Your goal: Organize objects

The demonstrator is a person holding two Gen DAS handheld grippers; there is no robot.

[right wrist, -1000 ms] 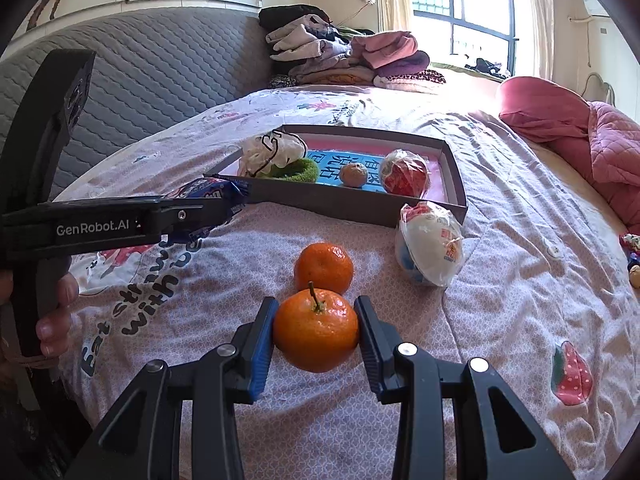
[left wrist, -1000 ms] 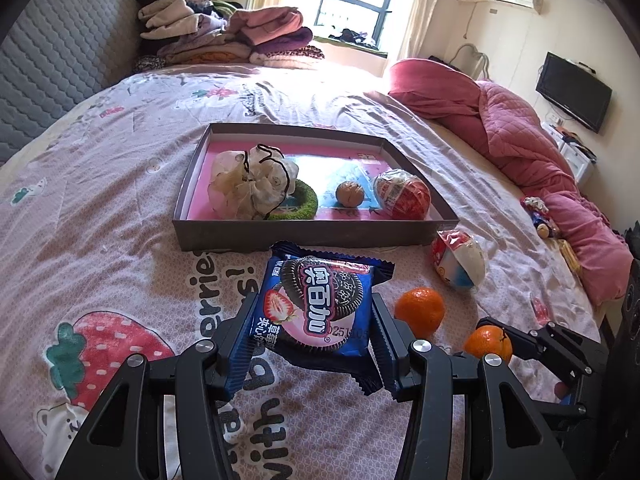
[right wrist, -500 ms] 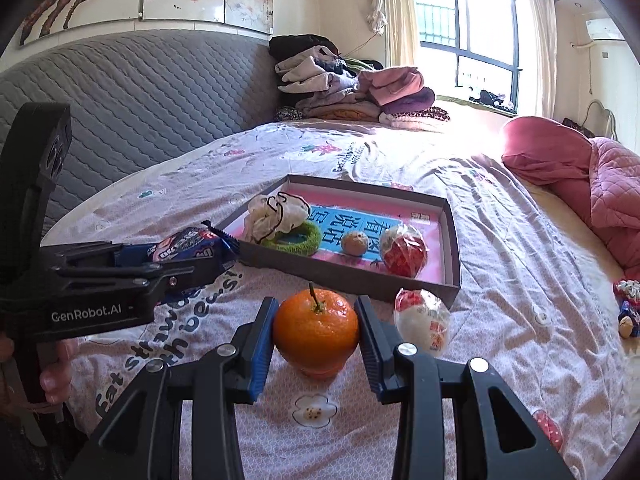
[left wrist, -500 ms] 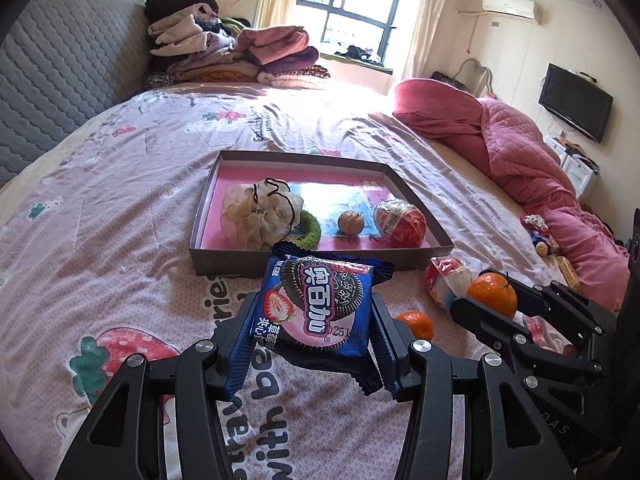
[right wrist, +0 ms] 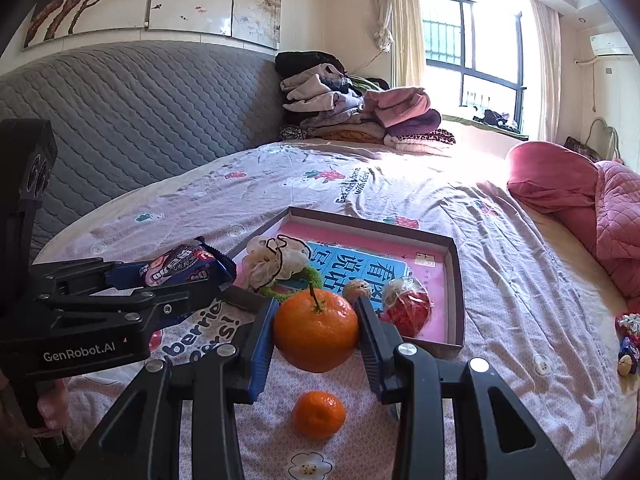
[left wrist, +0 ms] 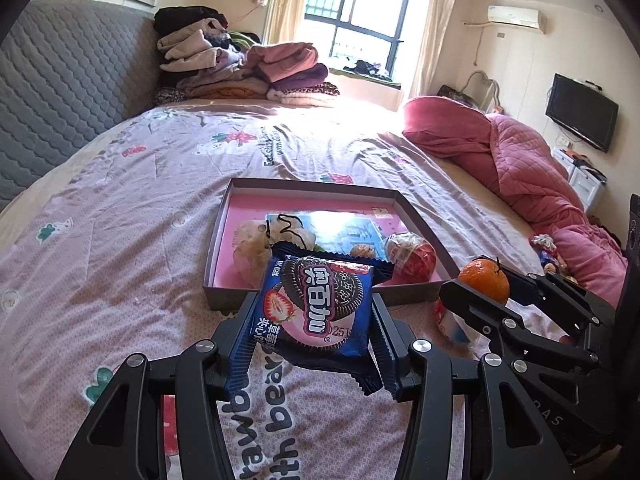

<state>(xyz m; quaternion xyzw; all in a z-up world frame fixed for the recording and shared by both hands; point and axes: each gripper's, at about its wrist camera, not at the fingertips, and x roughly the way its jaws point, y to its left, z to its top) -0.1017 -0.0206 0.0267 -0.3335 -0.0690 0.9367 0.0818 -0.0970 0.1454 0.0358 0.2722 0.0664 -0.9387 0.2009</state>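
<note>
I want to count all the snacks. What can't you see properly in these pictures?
- White wrapped snack: left wrist view, mostly behind the right gripper holding the stemmed orange.
- Green ring in the tray: right wrist view, partly behind that orange.
- Small toys: right wrist view, at the edge, too small.
- Cookie packet in the left gripper: hides part of the tray.

bed carries tray, tangerine, perhaps a wrapped snack.
</note>
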